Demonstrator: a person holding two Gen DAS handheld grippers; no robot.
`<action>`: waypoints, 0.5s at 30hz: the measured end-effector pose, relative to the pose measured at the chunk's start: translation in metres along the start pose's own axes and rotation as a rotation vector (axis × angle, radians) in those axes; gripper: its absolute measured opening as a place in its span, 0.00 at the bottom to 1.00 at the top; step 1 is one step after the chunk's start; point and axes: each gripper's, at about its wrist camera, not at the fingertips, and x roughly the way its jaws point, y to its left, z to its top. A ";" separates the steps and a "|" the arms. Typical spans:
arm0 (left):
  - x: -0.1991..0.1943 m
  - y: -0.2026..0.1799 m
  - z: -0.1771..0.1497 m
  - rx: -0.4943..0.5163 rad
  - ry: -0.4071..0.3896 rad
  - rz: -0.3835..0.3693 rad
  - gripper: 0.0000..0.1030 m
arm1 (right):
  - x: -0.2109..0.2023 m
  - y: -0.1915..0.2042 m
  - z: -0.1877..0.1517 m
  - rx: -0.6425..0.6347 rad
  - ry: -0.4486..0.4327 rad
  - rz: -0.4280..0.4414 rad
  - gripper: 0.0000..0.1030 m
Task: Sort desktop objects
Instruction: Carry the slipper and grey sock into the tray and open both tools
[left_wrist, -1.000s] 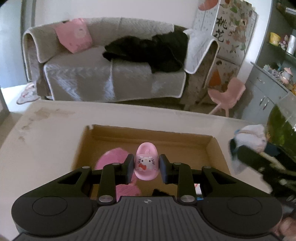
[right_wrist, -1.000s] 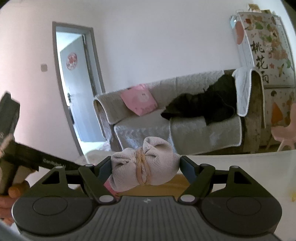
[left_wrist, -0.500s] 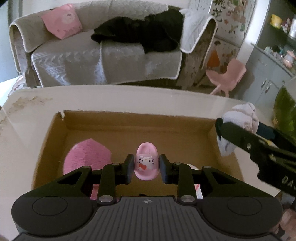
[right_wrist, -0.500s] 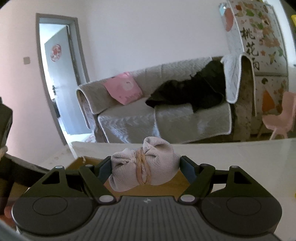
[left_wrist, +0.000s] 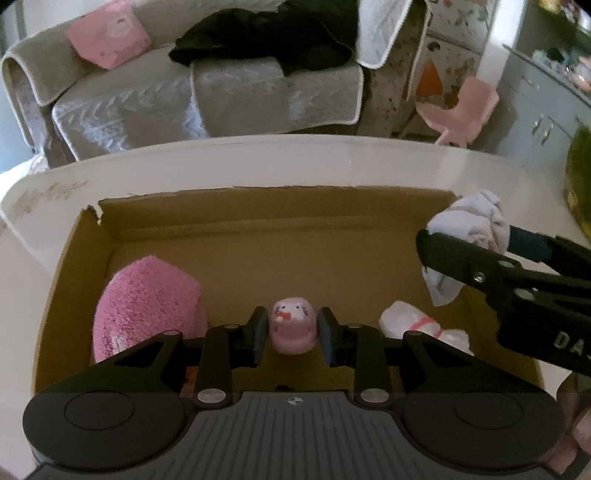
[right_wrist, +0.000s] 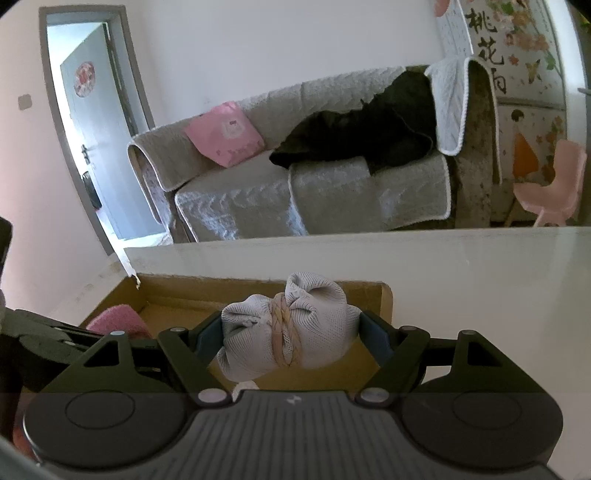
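My left gripper (left_wrist: 293, 328) is shut on a small pink cat-face toy (left_wrist: 293, 326), held low inside an open cardboard box (left_wrist: 258, 206). In the box lie a fuzzy pink sock bundle (left_wrist: 147, 306) at the left and a white sock bundle with a red band (left_wrist: 413, 325) at the right. My right gripper (right_wrist: 291, 332) is shut on a pale grey knitted sock bundle (right_wrist: 288, 328) tied with a braided band, held over the box's right end. The left wrist view shows that bundle (left_wrist: 469, 229) above the box's right wall.
The box (right_wrist: 380, 295) sits on a white table (left_wrist: 295, 158). Beyond the table stand a grey covered sofa (right_wrist: 332, 192) with a pink cushion and dark clothing, and a small pink chair (left_wrist: 461, 110). A green object (left_wrist: 580, 177) shows at the right edge.
Both grippers have come down toward the box with their loads still held. The left gripper now sits lower inside the box; the white sock bundle has come into view.
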 end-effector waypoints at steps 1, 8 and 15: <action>-0.001 -0.002 -0.001 0.010 -0.001 0.002 0.35 | 0.001 0.000 0.000 -0.002 0.008 -0.008 0.73; 0.000 -0.005 -0.006 0.026 0.006 0.008 0.35 | 0.005 0.006 -0.003 -0.019 0.048 -0.033 0.73; -0.005 -0.003 -0.005 0.023 -0.004 0.017 0.37 | 0.006 0.006 -0.005 -0.031 0.046 -0.030 0.76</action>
